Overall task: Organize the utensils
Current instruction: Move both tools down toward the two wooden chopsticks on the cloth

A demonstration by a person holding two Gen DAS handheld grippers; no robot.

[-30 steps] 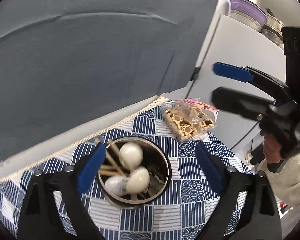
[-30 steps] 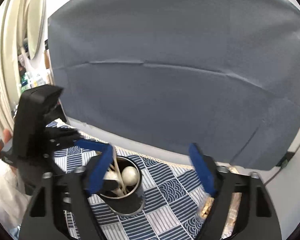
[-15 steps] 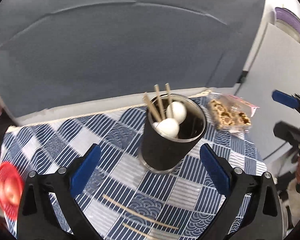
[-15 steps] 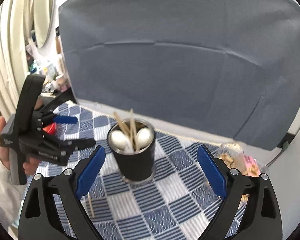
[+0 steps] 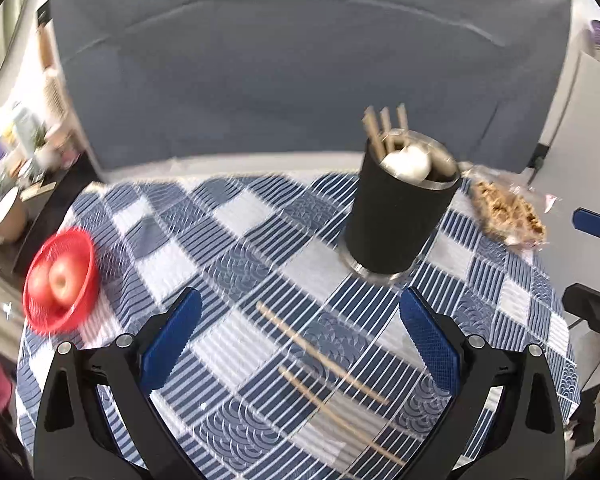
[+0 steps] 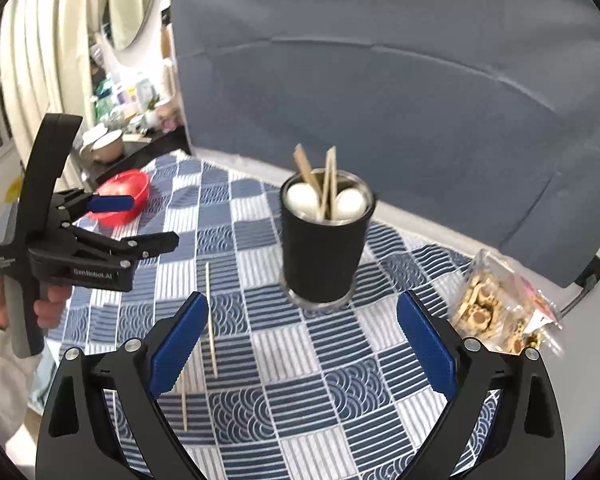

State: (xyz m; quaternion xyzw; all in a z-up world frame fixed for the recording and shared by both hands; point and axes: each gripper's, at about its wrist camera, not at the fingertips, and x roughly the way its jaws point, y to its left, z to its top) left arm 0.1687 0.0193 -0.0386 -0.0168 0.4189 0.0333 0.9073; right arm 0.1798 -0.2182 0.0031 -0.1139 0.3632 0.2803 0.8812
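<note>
The left claw [image 5: 300, 340] is spread wide with nothing in it, and 2 loose chopsticks [image 5: 324, 360] lie flat on the checked tabletop [image 5: 228, 240] right between its fingers. The black cup [image 5: 396, 224], with 2 white spoons and more sticks in it, stands ahead and a bit to its right. The right claw [image 6: 300, 336] has just been opening and is wide and empty too. The cup [image 6: 322, 240] stands upright ahead of it, between its fingers, and the chopsticks [image 6: 211, 320] lie by its left finger. A red bowl [image 5: 60, 280] sits far to the left.
</note>
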